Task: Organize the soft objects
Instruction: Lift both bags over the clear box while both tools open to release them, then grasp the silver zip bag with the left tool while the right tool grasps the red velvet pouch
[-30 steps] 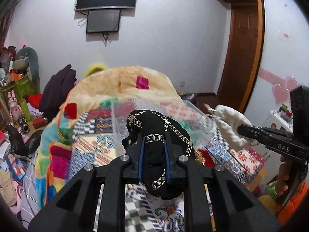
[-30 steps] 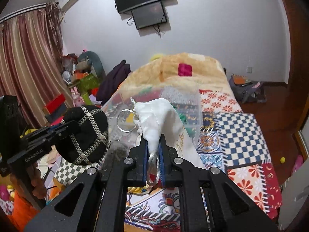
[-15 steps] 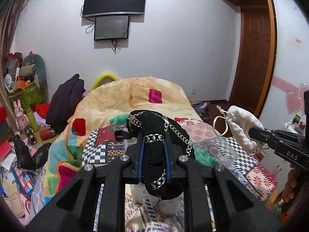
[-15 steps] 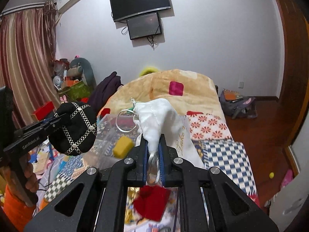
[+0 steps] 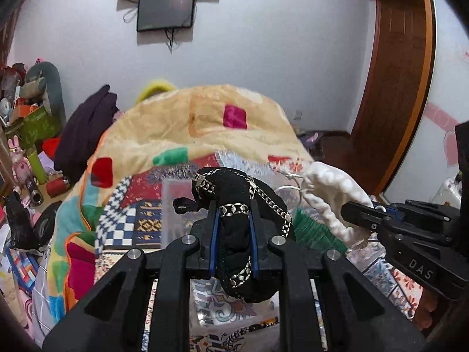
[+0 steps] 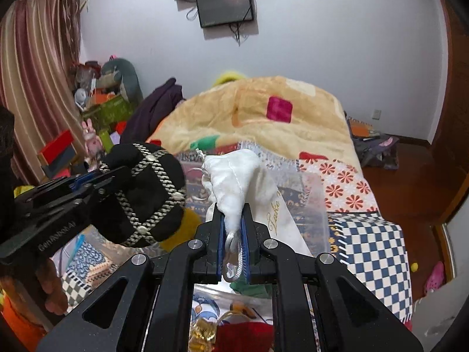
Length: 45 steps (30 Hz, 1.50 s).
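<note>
My left gripper [image 5: 234, 220] is shut on a black soft pouch [image 5: 234, 196] trimmed with silver chain, held above a clear plastic box [image 5: 176, 205] on the bed. My right gripper [image 6: 233, 220] is shut on a white drawstring bag [image 6: 234, 176] with a metal ring. In the right wrist view the black pouch [image 6: 140, 193] and left gripper [image 6: 88, 187] sit close at the left. In the left wrist view the white bag [image 5: 331, 193] and right gripper [image 5: 360, 215] sit close at the right. Green, yellow and red soft items lie in the box below.
A patchwork quilt [image 6: 366, 234] and beige blanket [image 6: 263, 111] cover the bed. Clutter, toys and a dark garment [image 5: 85, 135] lie at the left. A wooden door [image 5: 390, 88] stands at the right. Two screens [image 6: 222, 6] hang on the far wall.
Both grippers have tilted down toward the clear box and drawn closer together, each still holding its item.
</note>
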Available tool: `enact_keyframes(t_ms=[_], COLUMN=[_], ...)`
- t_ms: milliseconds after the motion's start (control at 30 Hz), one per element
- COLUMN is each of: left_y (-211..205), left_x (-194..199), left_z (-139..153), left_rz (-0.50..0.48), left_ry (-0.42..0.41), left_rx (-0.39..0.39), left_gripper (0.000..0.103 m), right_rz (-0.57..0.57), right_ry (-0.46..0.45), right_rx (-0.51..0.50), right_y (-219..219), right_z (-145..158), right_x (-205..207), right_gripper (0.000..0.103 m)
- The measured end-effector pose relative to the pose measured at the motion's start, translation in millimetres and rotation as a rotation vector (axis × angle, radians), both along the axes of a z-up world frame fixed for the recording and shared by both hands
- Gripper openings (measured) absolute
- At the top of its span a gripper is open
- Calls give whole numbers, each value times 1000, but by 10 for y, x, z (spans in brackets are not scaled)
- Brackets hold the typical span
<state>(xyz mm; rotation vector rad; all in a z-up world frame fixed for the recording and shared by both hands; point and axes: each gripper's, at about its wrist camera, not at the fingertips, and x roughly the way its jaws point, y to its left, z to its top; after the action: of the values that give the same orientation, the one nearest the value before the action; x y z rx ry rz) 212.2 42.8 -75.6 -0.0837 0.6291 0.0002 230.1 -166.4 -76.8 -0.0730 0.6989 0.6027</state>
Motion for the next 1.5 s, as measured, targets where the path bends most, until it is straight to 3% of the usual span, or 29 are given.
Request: enact_keyframes(t_ms=[333,467,600,733,867,1000,1267,1500], left_y=[-162,-148,-146,-133,-101,-101,-173,-298], left_x=[137,39,-77,-221,-451,-668,-993,-1054], left_z=[-263,-218,-131,-9,172,275,162,-221], left_rz=[-63,-74,-82,-87,-85,-79,-67,-74], left_ry=[105,95,71,35,-22,-62,-50,39], left_rx=[18,-10,-26,-46,-68,-52,-34,-27], left_gripper=[20,37,44,54,67,77,93,94], right_rz=[22,29,41,29,-9,-46,-61,-53], right_ry=[96,91,65,7,-39,-61,-22,61], right_rx=[-58,-65,-71,-60,-16,14,-21,-44], right_y=[112,99,70,-3,-169,-313,-386,-457], right_z=[-240,-227,-167,-34,107,161,-29,-435], right_x=[99,58,-27,-145,-295,-431,-612,-758], right_gripper=[10,11,20,44,59,83,87,87])
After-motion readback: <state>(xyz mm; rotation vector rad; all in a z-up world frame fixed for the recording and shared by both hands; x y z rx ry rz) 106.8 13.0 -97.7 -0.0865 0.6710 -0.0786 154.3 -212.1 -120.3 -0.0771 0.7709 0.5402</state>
